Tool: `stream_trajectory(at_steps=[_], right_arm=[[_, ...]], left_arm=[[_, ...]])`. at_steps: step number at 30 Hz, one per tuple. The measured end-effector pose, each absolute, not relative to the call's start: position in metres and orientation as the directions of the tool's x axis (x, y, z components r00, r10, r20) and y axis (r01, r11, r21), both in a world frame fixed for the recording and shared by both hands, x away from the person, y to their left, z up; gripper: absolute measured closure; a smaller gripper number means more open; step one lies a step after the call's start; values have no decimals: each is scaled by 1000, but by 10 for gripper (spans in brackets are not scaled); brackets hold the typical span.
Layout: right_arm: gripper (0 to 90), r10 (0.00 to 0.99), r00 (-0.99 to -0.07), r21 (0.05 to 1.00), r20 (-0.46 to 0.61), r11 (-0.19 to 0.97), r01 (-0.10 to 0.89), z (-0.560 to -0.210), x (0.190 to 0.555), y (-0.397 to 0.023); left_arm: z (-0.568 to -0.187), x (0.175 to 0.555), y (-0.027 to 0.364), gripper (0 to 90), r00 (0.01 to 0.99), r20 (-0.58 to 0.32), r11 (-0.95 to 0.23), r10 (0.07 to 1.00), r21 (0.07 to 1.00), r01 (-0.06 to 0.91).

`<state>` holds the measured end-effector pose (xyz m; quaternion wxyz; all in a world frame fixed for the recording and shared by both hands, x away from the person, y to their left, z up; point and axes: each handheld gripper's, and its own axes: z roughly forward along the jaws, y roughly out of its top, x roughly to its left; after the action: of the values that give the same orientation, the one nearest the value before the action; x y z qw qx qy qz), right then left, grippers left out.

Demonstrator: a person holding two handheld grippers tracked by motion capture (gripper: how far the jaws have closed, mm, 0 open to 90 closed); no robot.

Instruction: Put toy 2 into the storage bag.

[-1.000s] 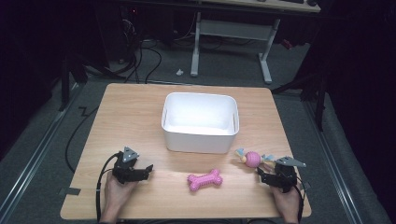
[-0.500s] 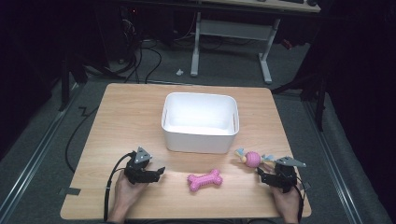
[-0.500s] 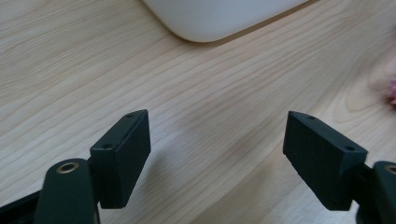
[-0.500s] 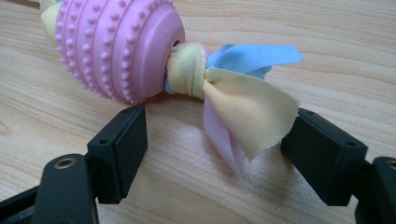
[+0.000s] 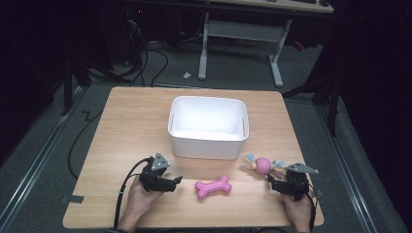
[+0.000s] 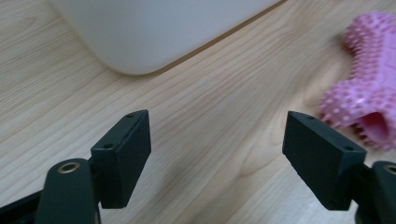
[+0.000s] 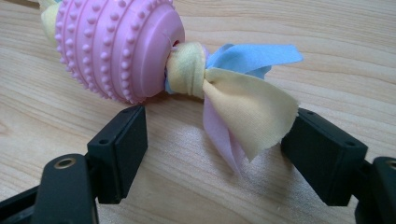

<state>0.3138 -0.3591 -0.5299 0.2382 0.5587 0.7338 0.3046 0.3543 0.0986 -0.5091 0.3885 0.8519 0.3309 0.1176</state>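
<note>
1. The pink bone toy (image 5: pixel 212 187) lies flat on the surface (image 5: pixel 126 121), ahead and to the right of my left claw (image 5: pixel 176 181). In the left claw's view its spiked end (image 6: pixel 369 100) sits just past the right jaw, apart from it.
2. My left claw's jaws stand apart. They have just been closing a little, with nothing but bare wood between them, so the bone is not yet gripped.
3. The pink ball toy (image 5: pixel 263 165) with knotted cloth strips rests on the surface directly in front of my right claw (image 5: pixel 273 182). Seen along that claw, the ball (image 7: pixel 116 46) is just beyond the left jaw, and the yellow strip (image 7: pixel 247 112) hangs down between the jaws, near the right one.
4. My right claw's jaws are also apart, clamped on nothing. Whether the cloth brushes a pad, I cannot tell.
5. The white bin (image 5: pixel 209 127) stands farther out, beyond both claws, and looks empty.
6. I judge the work to be at its start: both toys lie outside the bin and neither is lifted. What remains is gripping each and placing it in.
</note>
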Motion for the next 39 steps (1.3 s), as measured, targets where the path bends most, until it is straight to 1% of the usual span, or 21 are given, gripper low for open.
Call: stream_trajectory(at_steps=[29,39], right_arm=[[230,965,-261,713,-9,189,675,-530,314,-359],[230,965,-261,713,-8,188,675,-530,314,-359]], left_arm=[[-482,351,25,284,882,-17,-614,471,712,341],[-480,351,1,287,912,1,-680,410,667,305]])
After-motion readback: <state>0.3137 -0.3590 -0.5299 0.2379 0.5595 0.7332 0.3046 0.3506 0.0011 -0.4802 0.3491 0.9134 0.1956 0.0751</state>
